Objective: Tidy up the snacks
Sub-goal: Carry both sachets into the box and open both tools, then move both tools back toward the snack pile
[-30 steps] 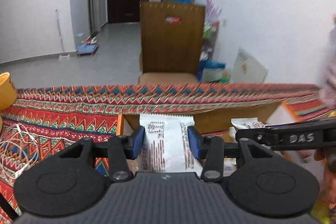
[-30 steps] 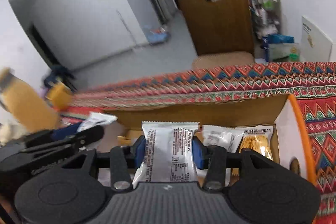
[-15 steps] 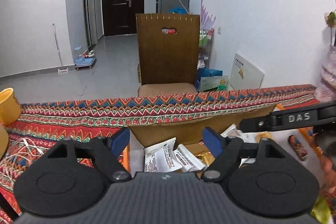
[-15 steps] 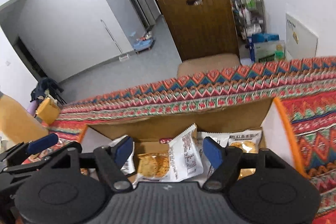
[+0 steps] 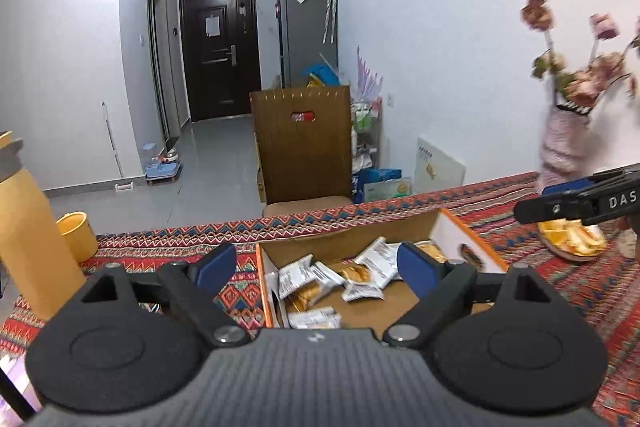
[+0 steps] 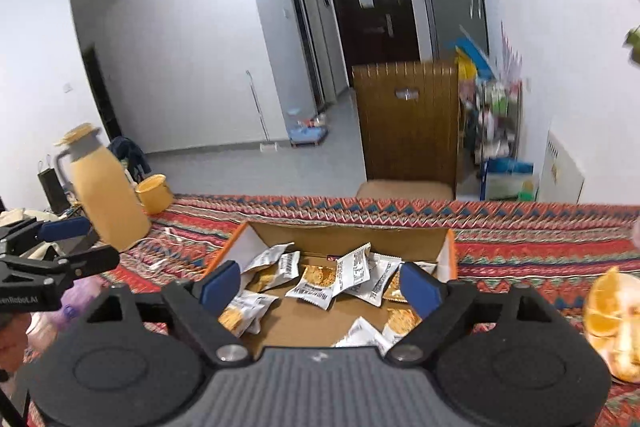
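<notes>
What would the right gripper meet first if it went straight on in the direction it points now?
Probably the snack packets lying in the open cardboard box. The right gripper, jaws opening and empty, looks down into it; depth is unclear.

Both black plastic hand-held gripper (image 5: 316, 267) units: blue pads (image 5: 412, 267), silver pivot screws (image 5: 226, 334), ribbed bodies, white "DAS" lettering.

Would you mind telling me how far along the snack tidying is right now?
Many snack packets already lie loose in the cardboard box. Nothing is in hand: the left gripper and right gripper are opening, with nothing between their pads. No stray packets show on the tablecloth.
</notes>
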`<state>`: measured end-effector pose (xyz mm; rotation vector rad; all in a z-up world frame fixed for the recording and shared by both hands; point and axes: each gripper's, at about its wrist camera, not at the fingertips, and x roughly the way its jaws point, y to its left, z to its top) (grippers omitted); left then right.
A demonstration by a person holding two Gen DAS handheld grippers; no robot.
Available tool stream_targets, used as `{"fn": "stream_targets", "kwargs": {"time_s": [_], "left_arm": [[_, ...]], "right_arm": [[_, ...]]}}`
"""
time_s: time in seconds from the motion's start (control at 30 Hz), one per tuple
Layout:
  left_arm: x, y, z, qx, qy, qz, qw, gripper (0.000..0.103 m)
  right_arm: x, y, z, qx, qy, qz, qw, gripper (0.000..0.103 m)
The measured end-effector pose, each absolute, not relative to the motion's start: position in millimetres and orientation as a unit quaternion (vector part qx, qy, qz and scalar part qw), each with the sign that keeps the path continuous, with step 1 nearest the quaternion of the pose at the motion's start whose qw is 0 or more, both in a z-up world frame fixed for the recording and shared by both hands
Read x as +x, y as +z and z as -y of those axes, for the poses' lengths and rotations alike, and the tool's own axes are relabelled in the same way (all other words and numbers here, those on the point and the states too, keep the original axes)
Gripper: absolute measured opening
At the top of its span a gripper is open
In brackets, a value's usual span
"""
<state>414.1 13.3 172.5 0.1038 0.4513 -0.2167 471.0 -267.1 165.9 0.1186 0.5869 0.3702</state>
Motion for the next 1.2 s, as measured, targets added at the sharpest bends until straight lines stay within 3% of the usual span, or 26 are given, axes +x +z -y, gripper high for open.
{"fn": "stream_targets", "kwargs": {"time_s": [0.3, 0.4, 0.57, 0.93, 1.2], "left_arm": [[271.3, 173.3, -14.2, 0.052, -0.115, -0.148, 0.981, 0.097], [227.1, 163.3, -13.6, 0.05, -0.111, -0.123, 0.985, 0.099], [162.7, 137.3, -17.9, 0.031, -0.076, -0.101, 0.991, 0.101], [81.3, 40.8, -26.6, -0.028, -0.078, -0.153, 0.985, 0.103], [90.0, -14.7, -13.6, -0.004, -0.081, -0.228, 0.97, 0.103]], "right_arm": [[334.2, 190.5, 301.1, 0.031, 0.177, -0.224, 0.958, 0.096], [288.4, 184.9, 309.4, 0.021, 0.173, -0.205, 0.963, 0.103], [222.0, 155.4, 313.3, 0.015, 0.174, -0.162, 0.971, 0.103], [108.2, 29.6, 293.1, 0.005, 0.095, -0.128, 0.987, 0.103], [109.5, -33.0, 298.4, 0.062, 0.052, -0.233, 0.969, 0.103]]}}
